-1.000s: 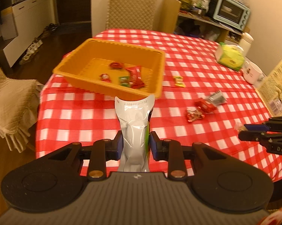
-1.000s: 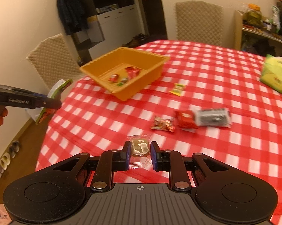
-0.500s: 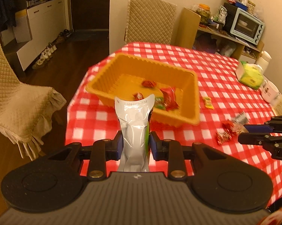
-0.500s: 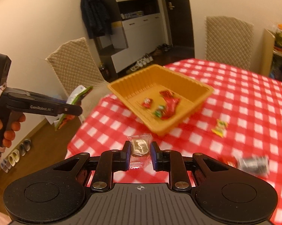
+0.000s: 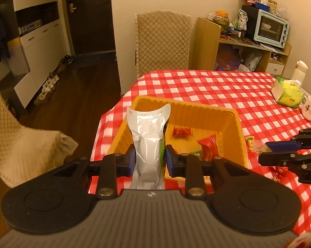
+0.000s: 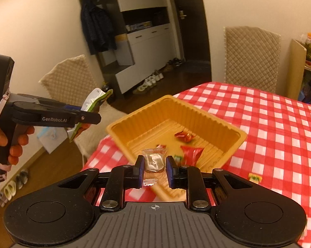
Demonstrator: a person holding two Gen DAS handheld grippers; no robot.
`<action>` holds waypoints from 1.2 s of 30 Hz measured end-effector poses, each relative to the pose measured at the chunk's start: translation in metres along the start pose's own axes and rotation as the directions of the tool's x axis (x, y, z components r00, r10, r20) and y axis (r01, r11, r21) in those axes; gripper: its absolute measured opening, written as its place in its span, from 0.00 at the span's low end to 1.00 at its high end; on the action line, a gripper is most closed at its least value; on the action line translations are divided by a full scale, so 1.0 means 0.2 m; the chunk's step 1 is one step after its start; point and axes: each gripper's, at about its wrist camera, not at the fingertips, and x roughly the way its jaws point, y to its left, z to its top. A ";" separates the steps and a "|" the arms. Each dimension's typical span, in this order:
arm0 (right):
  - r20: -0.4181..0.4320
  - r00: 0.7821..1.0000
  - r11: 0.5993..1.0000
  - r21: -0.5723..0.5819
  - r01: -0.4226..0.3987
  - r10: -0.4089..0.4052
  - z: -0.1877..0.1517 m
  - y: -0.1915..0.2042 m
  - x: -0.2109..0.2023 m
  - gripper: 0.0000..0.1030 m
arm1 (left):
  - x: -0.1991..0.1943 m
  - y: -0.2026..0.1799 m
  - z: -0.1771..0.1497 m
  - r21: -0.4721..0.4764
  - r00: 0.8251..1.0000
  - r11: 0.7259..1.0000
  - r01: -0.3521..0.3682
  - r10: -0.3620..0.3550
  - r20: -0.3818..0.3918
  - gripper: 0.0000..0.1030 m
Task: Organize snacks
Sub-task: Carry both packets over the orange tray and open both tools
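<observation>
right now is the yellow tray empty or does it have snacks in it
Not empty: the yellow tray holds a few wrapped snacks, including a red packet and a red candy.

Tablecloth is showing red-and-white checks. On it, tray is showing plain orange; wrappers inside are showing red, with some green. Pouch before the tray is showing silver-grey with a green edge. Packet is showing clear film over a pale brown piece. Pads are showing blue.
</observation>
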 end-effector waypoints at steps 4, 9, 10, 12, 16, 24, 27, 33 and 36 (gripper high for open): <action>0.000 1.000 0.999 0.030 0.028 -0.028 0.07 -0.05 0.10 0.22 | 0.12 0.00 0.07 0.031 1.000 0.999 0.013 -0.013 -0.011 0.26; -0.003 0.999 0.996 0.079 0.047 -0.047 0.14 -0.11 0.22 0.22 | 0.27 -0.01 0.12 0.073 0.999 0.997 0.029 -0.026 -0.036 0.26; -0.004 0.999 0.995 0.088 0.050 -0.050 0.15 -0.12 0.24 0.22 | 0.30 -0.01 0.13 0.078 0.999 0.996 0.033 -0.029 -0.045 0.26; -0.008 0.999 0.992 0.114 0.047 -0.047 0.17 -0.14 0.28 0.22 | 0.36 -0.01 0.14 0.086 0.997 0.996 0.040 -0.034 -0.064 0.26; -0.028 0.998 0.987 0.149 0.053 -0.049 0.19 -0.16 0.36 0.22 | 0.48 0.01 0.14 0.090 0.995 0.995 0.051 -0.042 -0.094 0.26; -0.070 0.996 0.981 0.187 0.060 -0.047 0.17 -0.19 0.44 0.22 | 0.68 0.02 0.15 0.101 0.984 0.992 0.072 -0.055 -0.167 0.26; -0.082 0.995 0.979 0.195 0.063 -0.048 0.16 -0.20 0.45 0.22 | 0.73 0.02 0.13 0.100 0.980 0.992 0.076 -0.056 -0.191 0.26; -0.087 0.995 0.975 0.211 0.064 -0.047 0.17 -0.20 0.47 0.22 | 0.75 0.03 0.11 0.095 0.979 0.992 0.088 -0.068 -0.194 0.27; -0.088 0.995 0.975 0.212 0.063 -0.045 0.18 -0.20 0.49 0.22 | 0.74 0.04 0.11 0.094 0.978 0.992 0.089 -0.070 -0.195 0.27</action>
